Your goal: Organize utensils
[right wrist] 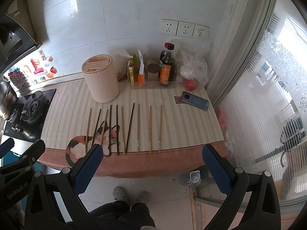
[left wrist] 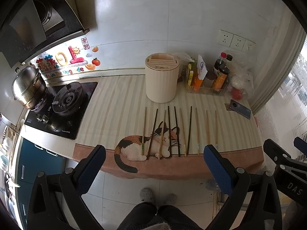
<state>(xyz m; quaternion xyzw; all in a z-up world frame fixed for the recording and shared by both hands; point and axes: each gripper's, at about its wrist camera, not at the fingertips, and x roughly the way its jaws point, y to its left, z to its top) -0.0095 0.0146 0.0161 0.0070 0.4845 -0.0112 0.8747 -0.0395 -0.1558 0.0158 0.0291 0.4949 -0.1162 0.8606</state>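
Counter (left wrist: pixel 122 95) under a striped mat with a cat picture (left wrist: pixel 147 145) fills my view, backed by white tiled wall, with a gas stove (left wrist: pixel 65 103) at left, a cream utensil holder (left wrist: pixel 162 78) and a tray of bottles (right wrist: pixel 163 67) at the back, and a phone (right wrist: pixel 194 100) at right. Ten chopsticks (right wrist: pixel 138 128), some dark and some pale, lie side by side on the mat in front of the holder, long axes running from the near edge toward the wall. I hold the left gripper (left wrist: pixel 153 168) and right gripper (right wrist: pixel 151 166) short of the counter's near edge, above the floor, both spread wide and holding nothing.
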